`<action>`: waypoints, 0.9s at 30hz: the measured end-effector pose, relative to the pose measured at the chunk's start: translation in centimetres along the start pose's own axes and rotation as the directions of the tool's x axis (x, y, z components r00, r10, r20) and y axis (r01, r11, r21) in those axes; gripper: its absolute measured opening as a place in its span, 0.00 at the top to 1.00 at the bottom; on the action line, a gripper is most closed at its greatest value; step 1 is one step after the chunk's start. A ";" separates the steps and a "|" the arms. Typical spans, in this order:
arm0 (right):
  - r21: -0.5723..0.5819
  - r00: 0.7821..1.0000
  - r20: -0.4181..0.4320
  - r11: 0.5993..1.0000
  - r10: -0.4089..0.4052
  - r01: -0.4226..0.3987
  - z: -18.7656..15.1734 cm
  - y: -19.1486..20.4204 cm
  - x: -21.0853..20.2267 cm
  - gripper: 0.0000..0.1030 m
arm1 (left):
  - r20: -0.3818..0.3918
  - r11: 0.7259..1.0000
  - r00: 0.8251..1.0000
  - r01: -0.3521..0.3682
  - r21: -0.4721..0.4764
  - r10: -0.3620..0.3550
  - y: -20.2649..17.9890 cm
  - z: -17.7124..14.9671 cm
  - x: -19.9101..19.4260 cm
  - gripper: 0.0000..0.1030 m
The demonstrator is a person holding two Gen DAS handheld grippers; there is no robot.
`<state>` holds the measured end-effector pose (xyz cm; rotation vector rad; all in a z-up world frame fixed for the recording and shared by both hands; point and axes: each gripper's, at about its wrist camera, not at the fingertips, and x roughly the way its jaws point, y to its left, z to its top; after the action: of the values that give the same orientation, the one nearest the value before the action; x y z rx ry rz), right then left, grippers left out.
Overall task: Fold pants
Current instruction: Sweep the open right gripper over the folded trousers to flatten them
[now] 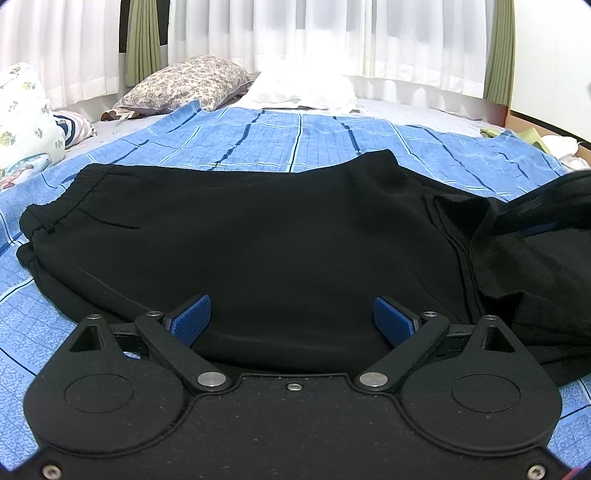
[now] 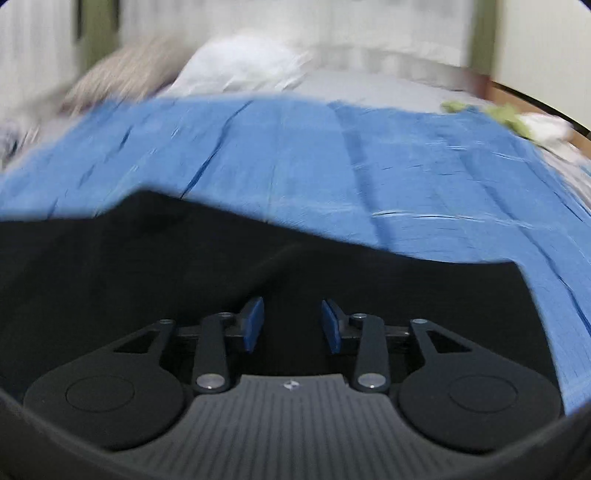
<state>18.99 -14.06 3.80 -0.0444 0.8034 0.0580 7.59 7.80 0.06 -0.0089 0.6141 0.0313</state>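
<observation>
A: Position of the work item?

B: The black pants [image 1: 258, 236] lie spread on the blue checked sheet [image 1: 280, 140] that covers the bed. The elastic waistband [image 1: 51, 218] is at the left end in the left wrist view. At the right end, the cloth is bunched and folded over itself.

A: Left gripper status?

B: The left gripper [image 1: 291, 317] sits low over the near edge of the pants. Its fingers [image 1: 192, 319] stand wide apart, with black cloth lying between the blue pads. The pads do not press on it.

A: Right gripper status?

B: The right gripper [image 2: 291, 325] is over a flat part of the pants [image 2: 184, 258]. Its fingers [image 2: 253, 323] are apart with a moderate gap, and only the cloth surface shows behind the gap. Nothing is clamped. The right wrist view is smeared by motion blur, so fine detail cannot be read there.

A: Surroundings?

B: A floral pillow [image 1: 184, 81] and a white pillow [image 1: 299, 86] lie at the far end of the bed, in front of white curtains [image 1: 295, 33]
</observation>
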 end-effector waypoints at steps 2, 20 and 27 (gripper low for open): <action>-0.071 0.998 0.025 0.996 0.059 -0.057 0.2 1.4 0.8 0.42 | -0.001 1.000 1.000 0.000 0.000 0.000 0.0 0.0 0.0 0.08; -0.115 0.983 0.073 0.980 0.169 -0.160 -0.9 2.8 -0.2 0.25 | 0.000 1.000 1.000 -0.002 0.007 0.002 -0.2 -0.1 0.1 0.07; -0.107 0.972 0.114 0.975 0.206 -0.194 -3.2 1.2 -4.9 0.18 | 0.000 1.000 1.000 -0.002 0.008 0.002 -0.2 -0.1 0.1 0.07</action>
<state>13.20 -13.26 5.12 -0.0490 0.6779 0.2878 7.59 7.57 -0.05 -0.0005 0.6141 0.0306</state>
